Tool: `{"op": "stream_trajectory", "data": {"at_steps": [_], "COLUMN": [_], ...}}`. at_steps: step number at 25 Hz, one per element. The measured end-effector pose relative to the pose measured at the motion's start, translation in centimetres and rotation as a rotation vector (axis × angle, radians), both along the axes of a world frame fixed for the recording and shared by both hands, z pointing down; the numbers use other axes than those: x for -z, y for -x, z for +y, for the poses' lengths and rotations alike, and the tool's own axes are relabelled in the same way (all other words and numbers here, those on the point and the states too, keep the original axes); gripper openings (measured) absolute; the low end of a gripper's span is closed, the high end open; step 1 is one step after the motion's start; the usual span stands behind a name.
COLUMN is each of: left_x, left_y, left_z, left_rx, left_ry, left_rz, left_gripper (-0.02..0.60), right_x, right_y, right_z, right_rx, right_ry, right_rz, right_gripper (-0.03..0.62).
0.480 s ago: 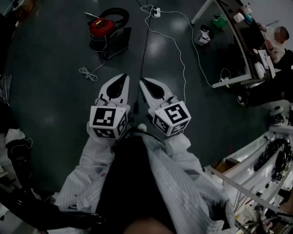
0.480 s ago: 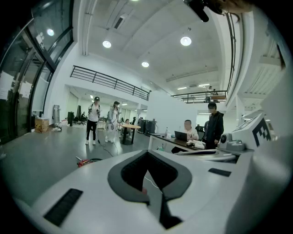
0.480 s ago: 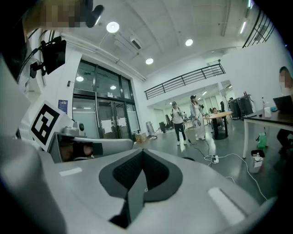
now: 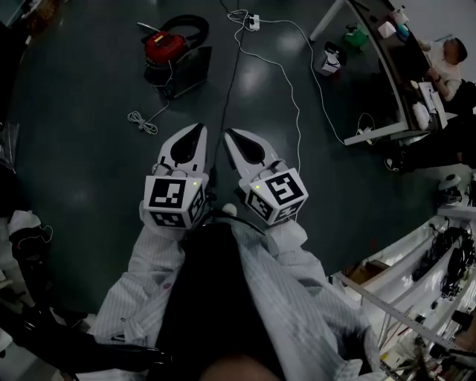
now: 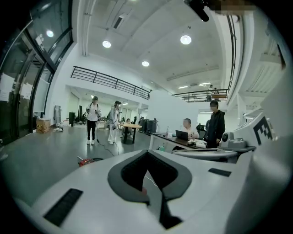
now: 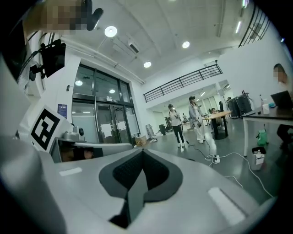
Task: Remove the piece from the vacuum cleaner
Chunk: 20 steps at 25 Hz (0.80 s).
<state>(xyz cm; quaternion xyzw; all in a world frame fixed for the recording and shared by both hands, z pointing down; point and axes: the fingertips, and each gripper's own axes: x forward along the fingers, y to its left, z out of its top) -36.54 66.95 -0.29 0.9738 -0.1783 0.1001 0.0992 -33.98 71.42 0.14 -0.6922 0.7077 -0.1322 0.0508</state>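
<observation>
The red vacuum cleaner (image 4: 164, 46) with its black hose (image 4: 187, 25) stands on the dark floor well ahead of me. In the left gripper view the vacuum cleaner (image 5: 85, 161) is small and low at the left. My left gripper (image 4: 199, 129) and right gripper (image 4: 228, 134) are held side by side in front of my body, both pointing toward the vacuum and far short of it. The left gripper (image 5: 147, 153) and the right gripper (image 6: 142, 153) have their jaws together with nothing between them.
A white cable (image 4: 291, 83) runs from a power strip (image 4: 253, 20) across the floor to a desk (image 4: 387, 128) at the right. A coiled cord (image 4: 143, 119) lies near the vacuum. White benches (image 4: 416, 257) stand at the lower right. People (image 5: 93, 119) stand further off.
Both grippers have drifted very slightly; the right one sits a touch further left. Small green lights now show on both marker cubes. The jaws stay as they were.
</observation>
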Motion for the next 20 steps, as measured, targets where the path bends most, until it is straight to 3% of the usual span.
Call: {"op": "stream_trajectory", "data": {"at_steps": [11, 15, 20], "left_x": [-2.5, -4.7, -5.9], "left_y": [-1.2, -3.7, -8.3], "left_z": [-2.2, -5.5, -13.9], "left_rx": [0.085, 0.078, 0.074], "left_ry": [0.031, 0.032, 0.017], "left_rz": [-0.028, -0.067, -0.093], "left_gripper": [0.005, 0.005, 0.005], "right_x": [-3.5, -5.3, -6.2], "right_y": [-3.2, -6.2, -10.8], "right_z": [1.2, -2.9, -12.1], "right_rx": [-0.019, -0.014, 0.02], "right_ry": [0.047, 0.063, 0.078], "right_rz": [-0.066, -0.09, -0.091], "right_gripper": [0.002, 0.002, 0.002]}}
